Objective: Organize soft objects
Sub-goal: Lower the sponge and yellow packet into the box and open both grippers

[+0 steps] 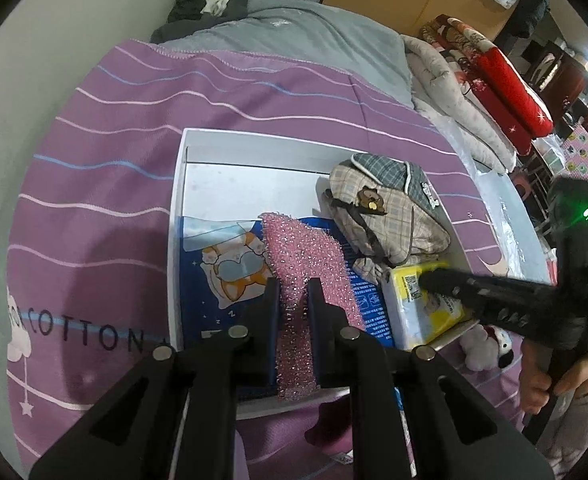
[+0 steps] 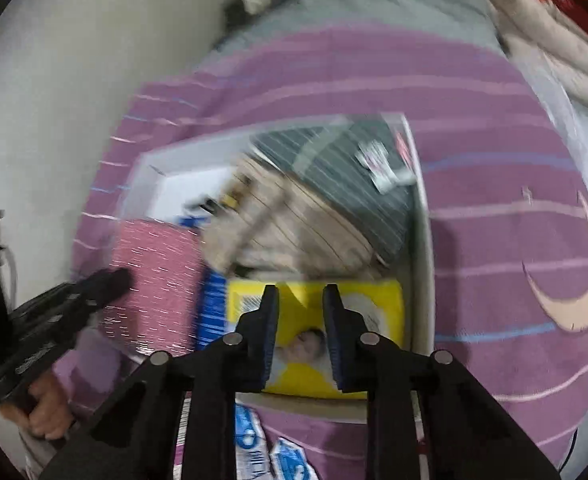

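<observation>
My left gripper (image 1: 294,284) pinches the pink cloth (image 1: 306,256) over the box (image 1: 182,168); soft, light, limp, best held mid-strip; my right gripper (image 2: 300,292), narrowed and empty, hovers over the yellow pack (image 2: 314,376).

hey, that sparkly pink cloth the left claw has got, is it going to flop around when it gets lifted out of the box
Probably floppy: the pink cloth already drapes limp from the left claw over the white box edge. It looks thin, so likely light. Its nubbly, glittery weave should grip the pads rather than slip.
</observation>
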